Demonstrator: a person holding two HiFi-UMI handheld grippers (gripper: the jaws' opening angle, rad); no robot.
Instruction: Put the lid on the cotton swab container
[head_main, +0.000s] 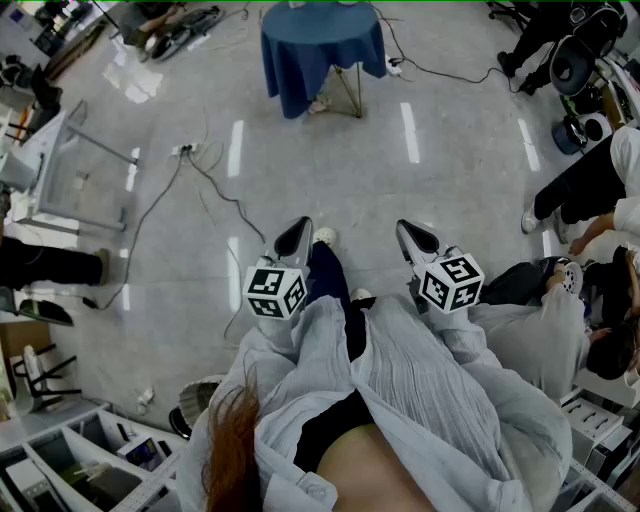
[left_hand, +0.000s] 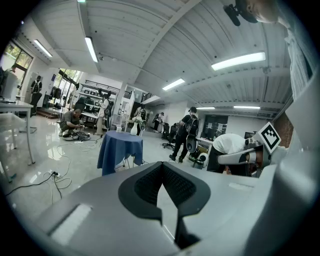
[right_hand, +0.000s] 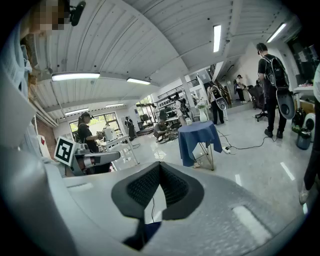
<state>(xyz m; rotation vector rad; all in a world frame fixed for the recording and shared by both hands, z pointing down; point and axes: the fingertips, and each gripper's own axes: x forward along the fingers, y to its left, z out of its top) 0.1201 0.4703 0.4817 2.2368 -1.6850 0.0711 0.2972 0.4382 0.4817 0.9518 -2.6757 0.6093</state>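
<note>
A small round table under a blue cloth stands several steps ahead on the floor. Small white items sit on its top, also seen in the right gripper view as white items; I cannot tell which is the cotton swab container or its lid. My left gripper and right gripper are held close to the body at waist height, pointing forward. Both are shut with nothing between the jaws, as the left gripper and right gripper show in their own views.
Cables trail across the glossy grey floor between me and the table. People sit and stand at the right. A white desk is at the left, shelving at the lower left.
</note>
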